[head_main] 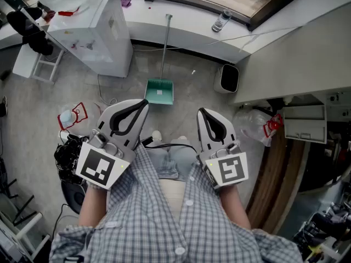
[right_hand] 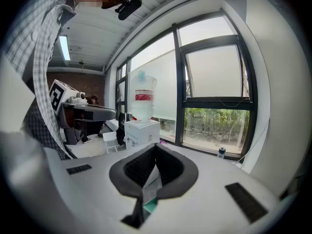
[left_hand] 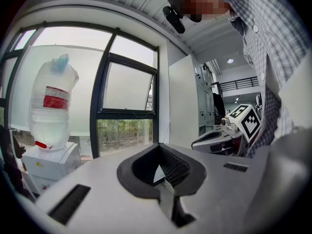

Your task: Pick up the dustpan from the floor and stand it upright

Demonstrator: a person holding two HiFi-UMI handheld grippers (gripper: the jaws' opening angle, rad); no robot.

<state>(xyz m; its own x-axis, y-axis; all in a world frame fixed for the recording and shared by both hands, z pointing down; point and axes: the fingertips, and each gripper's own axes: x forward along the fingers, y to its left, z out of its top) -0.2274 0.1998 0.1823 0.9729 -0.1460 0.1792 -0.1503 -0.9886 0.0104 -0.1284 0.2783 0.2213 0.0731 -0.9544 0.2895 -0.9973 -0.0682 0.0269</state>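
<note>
A green dustpan [head_main: 159,91] sits on the grey floor ahead of me, its long grey handle [head_main: 164,48] running up toward the window ledge. Whether it lies flat or stands I cannot tell. My left gripper [head_main: 143,104] and right gripper [head_main: 202,112] are held side by side near my waist, well short of the pan and apart from it. Each has its jaws together with nothing between them. In the left gripper view the gripper [left_hand: 158,147] faces the window. In the right gripper view, a sliver of the green dustpan [right_hand: 151,205] shows under the shut gripper [right_hand: 156,146].
A white water dispenser [head_main: 93,26] stands at the back left. A small white bin [head_main: 229,78] sits right of the pan by the wall. A bottle [head_main: 222,19] lies on the ledge. A clear bag [head_main: 255,124] and cabinet are at right; cables and dark gear [head_main: 68,158] at left.
</note>
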